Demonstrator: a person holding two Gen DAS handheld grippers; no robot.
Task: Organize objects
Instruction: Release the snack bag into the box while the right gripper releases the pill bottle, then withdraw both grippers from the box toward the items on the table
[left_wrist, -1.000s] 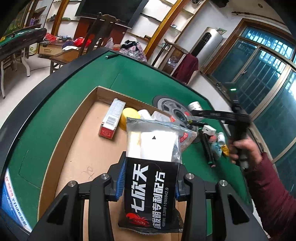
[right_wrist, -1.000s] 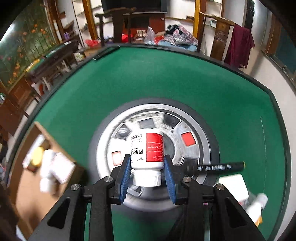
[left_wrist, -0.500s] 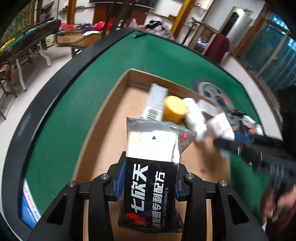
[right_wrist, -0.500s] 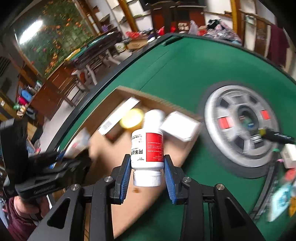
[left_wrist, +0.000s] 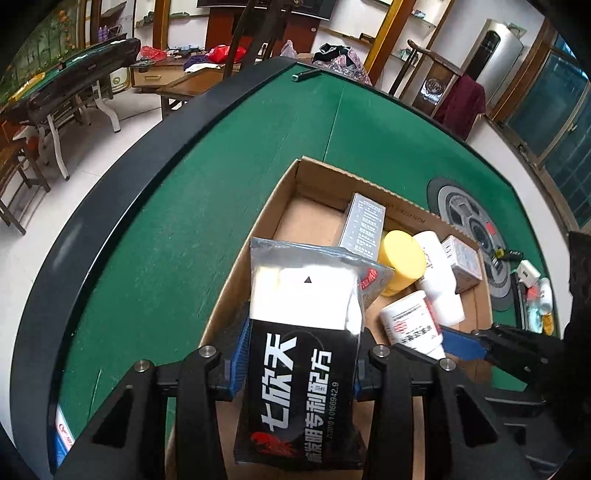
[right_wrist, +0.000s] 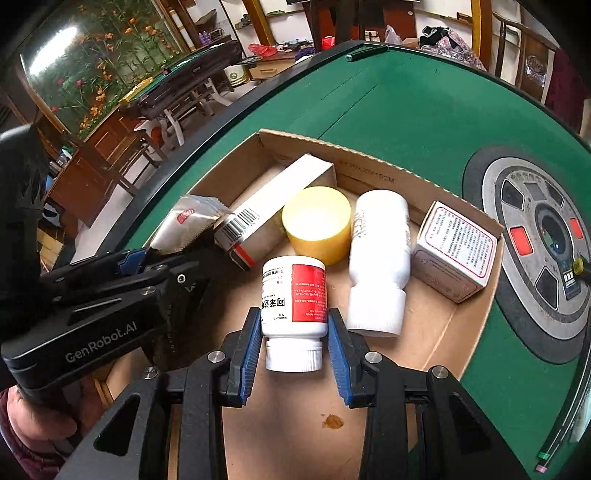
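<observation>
A black and silver pouch (left_wrist: 303, 354) stands between the blue pads of my left gripper (left_wrist: 299, 365), whose jaws are opening; the pads still touch its sides. It hangs over the near left part of an open cardboard box (left_wrist: 325, 170). My right gripper (right_wrist: 291, 343) is shut on a white bottle with a red label (right_wrist: 293, 299), held low over the box (right_wrist: 369, 158). Both tools meet there: the left gripper (right_wrist: 129, 262) with its pouch (right_wrist: 188, 221) shows in the right wrist view, and the bottle (left_wrist: 410, 321) shows in the left wrist view.
Inside the box lie a long carton (right_wrist: 273, 199), a yellow-lidded jar (right_wrist: 317, 221), a white bottle (right_wrist: 380, 258) and a small white box (right_wrist: 454, 251). A grey round disc (right_wrist: 535, 240) sits on the green felt to the right. Small items (left_wrist: 532, 288) lie beyond it.
The right gripper carried the bottle from above the grey disc leftward and down over the box. The left gripper with the pouch moved forward and lower over the box.
</observation>
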